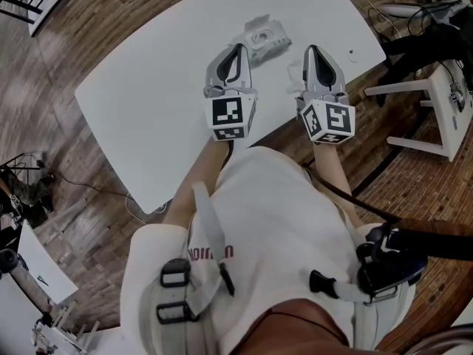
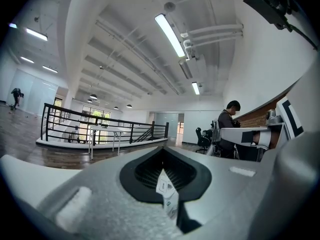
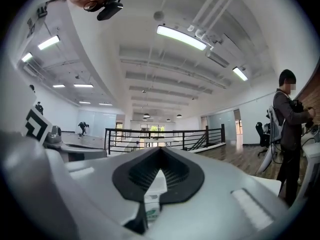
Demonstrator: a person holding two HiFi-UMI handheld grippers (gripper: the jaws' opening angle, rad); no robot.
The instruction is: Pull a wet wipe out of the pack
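Head view — one pack [image 1: 266, 34]; left gripper [image 1: 238, 48], right gripper [image 1: 314, 50].

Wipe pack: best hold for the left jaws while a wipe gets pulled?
The near end edge of the pack, from the person's side, jaws level. It is soft and crumpled, and what looks like its opening faces up; an edge pinch leaves that free. The left gripper seems shut on that edge.

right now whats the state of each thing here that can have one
wet wipe pack: lying on white table, ungripped, flap unclear
left gripper: jaws shut, only a small printed tag in their gap
right gripper: jaws shut, only a small white tag in their gap
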